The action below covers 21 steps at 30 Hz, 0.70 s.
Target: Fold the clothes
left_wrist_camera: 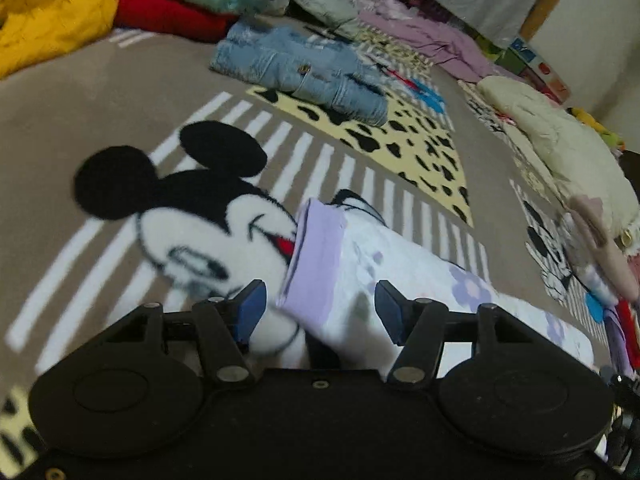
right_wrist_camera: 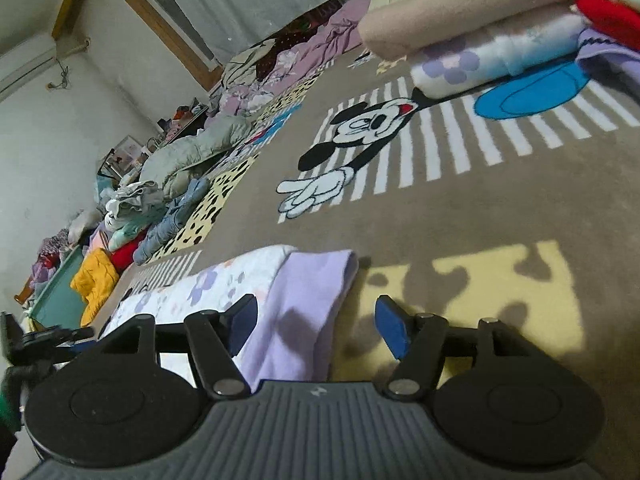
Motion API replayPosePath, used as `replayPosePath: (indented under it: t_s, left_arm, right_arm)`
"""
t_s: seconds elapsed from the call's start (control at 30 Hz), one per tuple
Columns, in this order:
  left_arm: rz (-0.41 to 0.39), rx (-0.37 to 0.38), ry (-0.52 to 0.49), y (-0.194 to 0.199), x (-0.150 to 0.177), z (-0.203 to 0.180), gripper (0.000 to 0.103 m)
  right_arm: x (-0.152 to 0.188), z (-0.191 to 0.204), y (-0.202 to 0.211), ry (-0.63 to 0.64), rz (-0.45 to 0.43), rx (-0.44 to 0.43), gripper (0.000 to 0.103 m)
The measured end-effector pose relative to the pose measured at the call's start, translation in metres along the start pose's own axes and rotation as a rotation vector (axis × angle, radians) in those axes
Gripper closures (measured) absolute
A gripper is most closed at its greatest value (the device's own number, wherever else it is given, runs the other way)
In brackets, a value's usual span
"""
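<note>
A: Left wrist view first. What's the left tool (left_wrist_camera: pixel 320 308) doing?

B: Its blue pads (left_wrist_camera: pixel 250 312) stand well apart, so the jaws are open and grip nothing. The garment (left_wrist_camera: pixel 360 280), white with lilac flowers and a lilac cuff (left_wrist_camera: pixel 318 258), lies on the blanket (left_wrist_camera: pixel 100 128) between and beyond the fingers.

A: Is it touching the pads?

B: I cannot tell; the frame is blurred there. The cuff end lies across the Mickey face (left_wrist_camera: pixel 208 240) printed on the blanket.

A: Anything further back?

B: A folded denim piece (left_wrist_camera: pixel 304 68) lies on the yellow spotted patch (left_wrist_camera: pixel 400 136). At the far left are a yellow jacket (left_wrist_camera: pixel 52 8) and a red garment (left_wrist_camera: pixel 168 12). A cream quilt (left_wrist_camera: pixel 560 140) lies on the right.

A: Now the right wrist view.

B: The right tool (right_wrist_camera: pixel 316 326) is open too, holding nothing. The garment's lilac cuff (right_wrist_camera: pixel 304 312) lies between its fingers, nearer the left pad, with the white flowered part (right_wrist_camera: pixel 208 284) running off to the left. Beside the cuff on the right is a pale yellow patch (right_wrist_camera: pixel 480 300) of the blanket.

A: And beyond?

B: Another Mickey figure (right_wrist_camera: pixel 360 132) on white stripes. At the top right is a stack of folded clothes (right_wrist_camera: pixel 500 28), a pink one on a flowered one. Loose clothes lie heaped along the far left edge (right_wrist_camera: pixel 192 152).
</note>
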<state>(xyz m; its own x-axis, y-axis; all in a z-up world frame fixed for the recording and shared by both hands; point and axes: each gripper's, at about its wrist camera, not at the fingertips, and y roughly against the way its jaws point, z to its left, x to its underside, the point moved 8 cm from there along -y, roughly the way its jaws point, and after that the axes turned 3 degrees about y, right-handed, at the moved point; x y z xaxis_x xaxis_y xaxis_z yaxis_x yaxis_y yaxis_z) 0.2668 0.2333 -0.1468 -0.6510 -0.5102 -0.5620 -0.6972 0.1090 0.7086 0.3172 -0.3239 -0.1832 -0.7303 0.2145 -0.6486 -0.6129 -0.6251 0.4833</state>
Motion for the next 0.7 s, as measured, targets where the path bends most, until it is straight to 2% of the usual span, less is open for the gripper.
replayPosePath:
  t_s: [0.03, 0.07, 0.1, 0.13, 0.17, 0.2, 0.23, 0.3, 0.37, 0.47, 0.6, 0.63, 0.67, 0.7]
  left_arm:
    - [0.007, 0.0, -0.005, -0.006, -0.002, -0.002, 0.044]
    - [0.008, 0.0, -0.024, -0.011, -0.003, -0.006, 0.05]
    - [0.003, -0.007, -0.054, -0.014, -0.004, -0.01, 0.074]
    - [0.004, -0.007, -0.083, -0.018, -0.004, -0.015, 0.086]
    - [0.005, -0.002, -0.106, -0.021, -0.006, -0.02, 0.092]
    - [-0.005, 0.002, -0.126, -0.021, -0.008, -0.026, 0.093]
    - [-0.019, 0.008, -0.149, -0.021, -0.012, -0.032, 0.093]
    - [-0.056, 0.032, -0.183, -0.018, -0.021, -0.044, 0.094]
    - [-0.125, 0.089, -0.177, -0.007, -0.036, -0.055, 0.094]
    - [-0.228, 0.154, -0.139, 0.003, -0.059, -0.068, 0.095]
    - [-0.302, 0.185, -0.062, -0.004, -0.074, -0.068, 0.095]
    - [-0.298, 0.176, -0.049, -0.01, -0.073, -0.065, 0.095]
    - [-0.267, 0.131, -0.054, -0.021, -0.07, -0.062, 0.095]
    - [-0.206, 0.05, -0.073, -0.039, -0.064, -0.055, 0.095]
  right_arm:
    - [-0.001, 0.0, -0.003, -0.001, 0.006, -0.009, 0.037]
    - [-0.001, 0.001, -0.006, 0.0, 0.011, -0.017, 0.036]
    - [-0.001, 0.003, -0.008, 0.007, 0.018, -0.028, 0.037]
    - [-0.002, 0.006, -0.01, 0.017, 0.024, -0.04, 0.043]
    - [-0.001, 0.009, -0.013, 0.031, 0.031, -0.053, 0.067]
    - [-0.001, 0.012, -0.016, 0.045, 0.039, -0.059, 0.084]
    - [-0.001, 0.017, -0.018, 0.066, 0.037, -0.054, 0.095]
    - [-0.006, 0.025, -0.016, 0.104, 0.004, -0.045, 0.095]
    - [-0.014, 0.032, -0.011, 0.122, -0.045, -0.05, 0.096]
    - [-0.034, 0.038, 0.007, 0.121, -0.162, -0.084, 0.096]
    - [-0.046, 0.034, 0.01, 0.118, -0.216, -0.066, 0.096]
    - [-0.046, 0.032, 0.01, 0.119, -0.221, -0.053, 0.096]
    - [-0.046, 0.03, 0.009, 0.121, -0.226, -0.038, 0.096]
    - [-0.045, 0.025, 0.005, 0.119, -0.205, -0.009, 0.096]
